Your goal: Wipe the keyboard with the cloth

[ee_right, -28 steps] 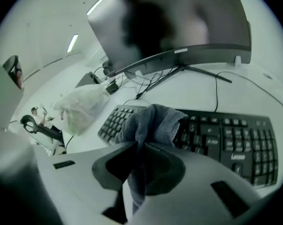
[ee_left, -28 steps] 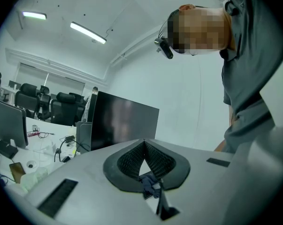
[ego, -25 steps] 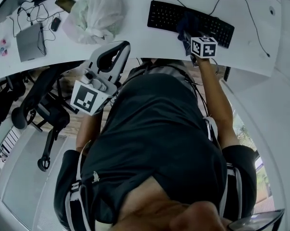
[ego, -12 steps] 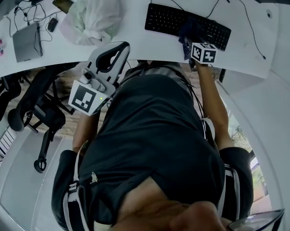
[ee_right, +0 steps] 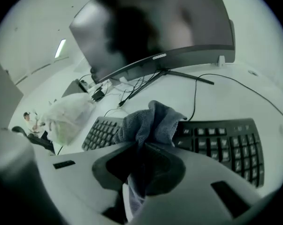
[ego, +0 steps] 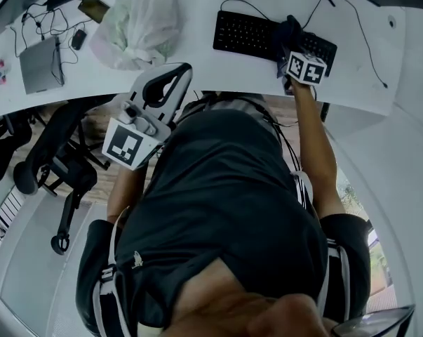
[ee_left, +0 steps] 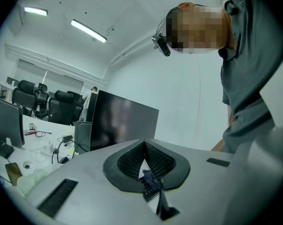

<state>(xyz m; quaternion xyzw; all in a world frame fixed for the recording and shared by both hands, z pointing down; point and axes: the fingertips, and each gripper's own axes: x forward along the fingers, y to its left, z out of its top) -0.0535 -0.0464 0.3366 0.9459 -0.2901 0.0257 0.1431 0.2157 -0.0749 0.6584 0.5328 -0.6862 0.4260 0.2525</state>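
Now the right gripper is clamped on the grey cloth, which sits over the right half of the keyboard on the table. Pressing lightly and sweeping in even rows should clean without snagging keys. The left gripper, closed and empty, hangs near the body.

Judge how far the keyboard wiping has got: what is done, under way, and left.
Done: the cloth is picked up, clamped in the right gripper. Under way: it rests on the keyboard near its middle. Left: no keys look visibly cleaner, so the wiped share is unclear. The left gripper is shut and empty.
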